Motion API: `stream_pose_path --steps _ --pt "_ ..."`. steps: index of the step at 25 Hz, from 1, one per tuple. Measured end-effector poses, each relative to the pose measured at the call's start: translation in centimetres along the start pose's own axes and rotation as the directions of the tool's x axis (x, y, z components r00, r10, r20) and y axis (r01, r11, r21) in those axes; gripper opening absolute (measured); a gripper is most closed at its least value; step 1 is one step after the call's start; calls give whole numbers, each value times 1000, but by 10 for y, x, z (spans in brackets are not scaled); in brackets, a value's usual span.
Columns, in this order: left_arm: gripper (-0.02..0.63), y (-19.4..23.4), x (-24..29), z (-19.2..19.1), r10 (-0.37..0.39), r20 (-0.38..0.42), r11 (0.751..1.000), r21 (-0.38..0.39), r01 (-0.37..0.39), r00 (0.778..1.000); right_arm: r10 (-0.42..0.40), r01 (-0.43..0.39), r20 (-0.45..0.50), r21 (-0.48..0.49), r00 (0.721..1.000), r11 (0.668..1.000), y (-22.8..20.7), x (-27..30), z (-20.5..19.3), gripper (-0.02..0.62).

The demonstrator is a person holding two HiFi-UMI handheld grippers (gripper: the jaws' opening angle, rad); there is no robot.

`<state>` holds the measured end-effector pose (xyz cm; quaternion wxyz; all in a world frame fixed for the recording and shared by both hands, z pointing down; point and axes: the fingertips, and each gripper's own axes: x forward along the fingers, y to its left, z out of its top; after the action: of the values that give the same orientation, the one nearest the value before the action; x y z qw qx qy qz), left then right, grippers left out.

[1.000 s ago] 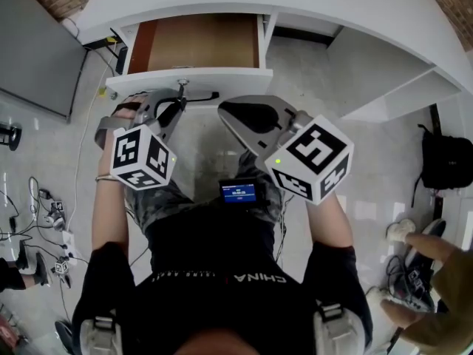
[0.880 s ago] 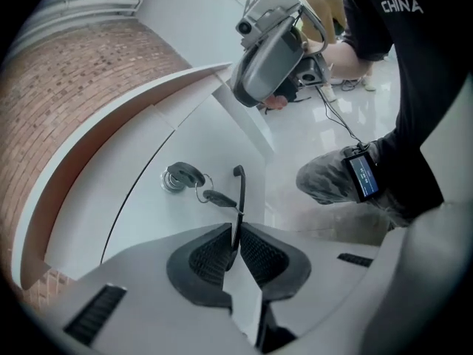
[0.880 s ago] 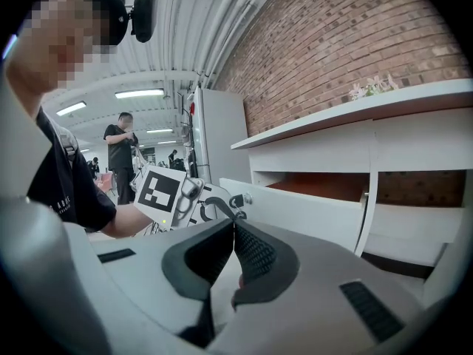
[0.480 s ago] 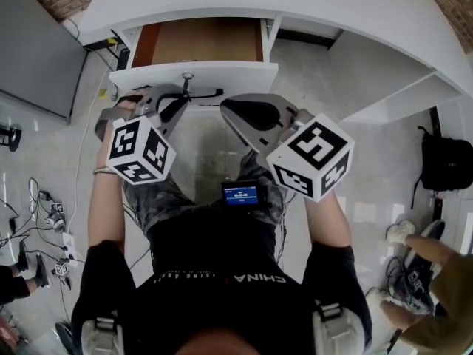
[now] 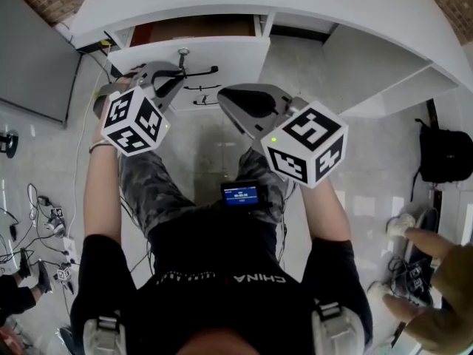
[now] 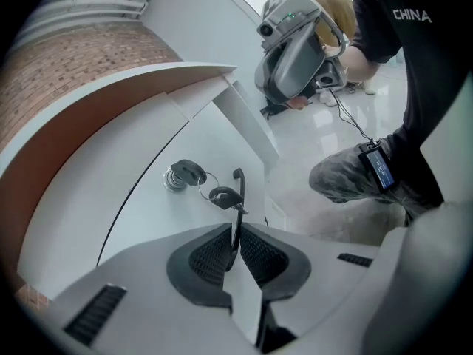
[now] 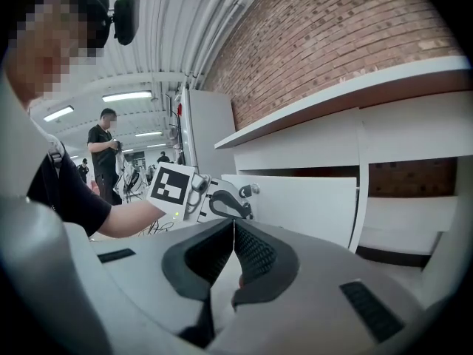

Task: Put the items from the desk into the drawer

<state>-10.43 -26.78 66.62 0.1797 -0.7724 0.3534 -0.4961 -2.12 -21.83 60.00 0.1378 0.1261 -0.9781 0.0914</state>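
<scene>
A person stands at a white curved worktop [image 5: 310, 2], a gripper in each hand, seen from above and from both gripper views. The left gripper [image 6: 235, 248] is clamped on the thin black handle [image 6: 237, 198] of the drawer [image 5: 222, 54], the bar pinched between its ribbed pads. The drawer is slightly ajar under the worktop, and only a narrow strip of its brown interior [image 5: 199, 26] shows above the white front panel. A key [image 6: 185, 173] sits in the lock just beside the handle, and a second key [image 6: 222, 196] hangs from it on a ring.

The right gripper [image 7: 233, 231] floats just to the right of the left one, clear of the drawer front, its jaws pressed together with nothing between them.

A small lit screen [image 5: 240, 194] is worn at the person's waist. A brick wall [image 7: 332, 28] rises behind the worktop. In the right gripper view a second person [image 7: 107, 150] stands in the background under strip lights. A black bag [image 5: 443, 154] lies on the pale floor at right.
</scene>
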Motion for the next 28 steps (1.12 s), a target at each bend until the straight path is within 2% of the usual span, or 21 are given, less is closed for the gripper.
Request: stream_pose_path --steps 12,28 --pt "41 29 23 -9 -1 17 1000 -6 1 1000 -46 45 9 68 999 997 -12 12 -2 17" --pt "41 52 41 -12 4 24 1000 -18 -4 1000 -100 100 5 80 995 992 -26 7 -2 17"
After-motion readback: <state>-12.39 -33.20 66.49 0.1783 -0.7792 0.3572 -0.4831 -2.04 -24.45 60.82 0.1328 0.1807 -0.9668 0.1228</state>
